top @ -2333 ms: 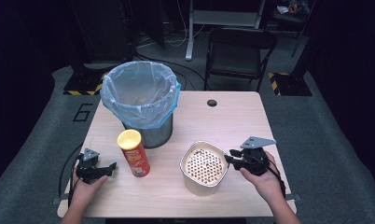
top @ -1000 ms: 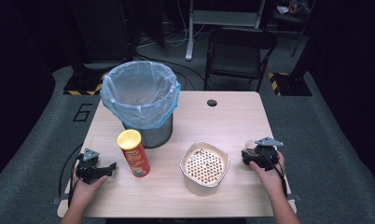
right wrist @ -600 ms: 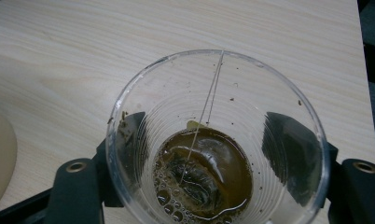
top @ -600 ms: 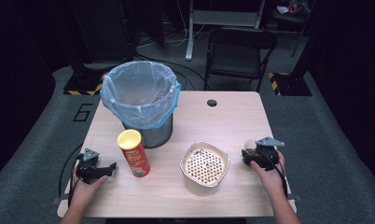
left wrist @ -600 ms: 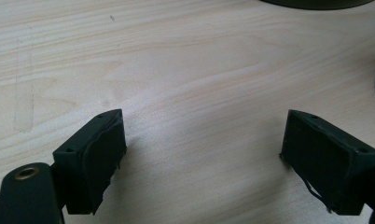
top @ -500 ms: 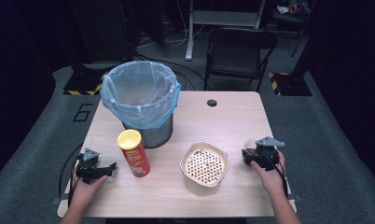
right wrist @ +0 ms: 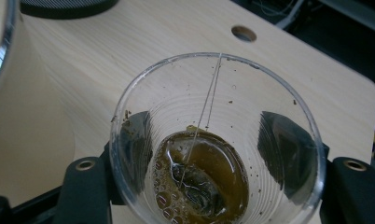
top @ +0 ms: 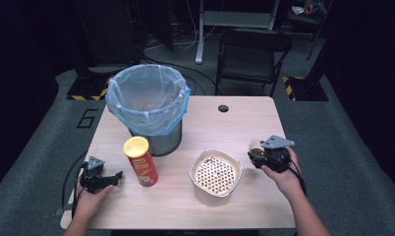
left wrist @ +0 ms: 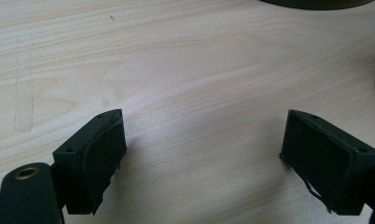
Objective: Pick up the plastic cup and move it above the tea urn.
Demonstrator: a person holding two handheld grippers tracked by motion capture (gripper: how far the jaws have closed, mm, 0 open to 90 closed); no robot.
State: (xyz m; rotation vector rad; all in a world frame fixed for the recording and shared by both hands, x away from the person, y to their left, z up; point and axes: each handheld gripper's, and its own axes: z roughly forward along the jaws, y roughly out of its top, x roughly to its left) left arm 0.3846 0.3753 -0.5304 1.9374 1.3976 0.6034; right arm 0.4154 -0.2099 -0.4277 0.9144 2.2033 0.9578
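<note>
My right gripper [top: 259,157] is at the table's right side, shut on a clear plastic cup [top: 256,149]. Its jaws have just been closing with the cup between them. In the right gripper view the cup [right wrist: 209,93] holds a little brown liquid and a thread, with both black pads pressed on its walls and my right gripper [right wrist: 211,149] around it. The cup hangs slightly above the wood. My left gripper [top: 115,178] rests at the front left, open. In the left gripper view my left gripper [left wrist: 204,158] has only bare wood between its jaws.
A cream bowl with a perforated insert [top: 216,173] stands just left of the cup. A red chip can with a yellow lid [top: 141,162] stands front left. A bin lined with a blue bag [top: 149,105] stands behind it. The table [top: 244,123] has a cable hole [top: 223,108].
My right gripper moved from beside the bowl to the cup, closed around it and has risen a little with it. The left gripper has stayed put.
</note>
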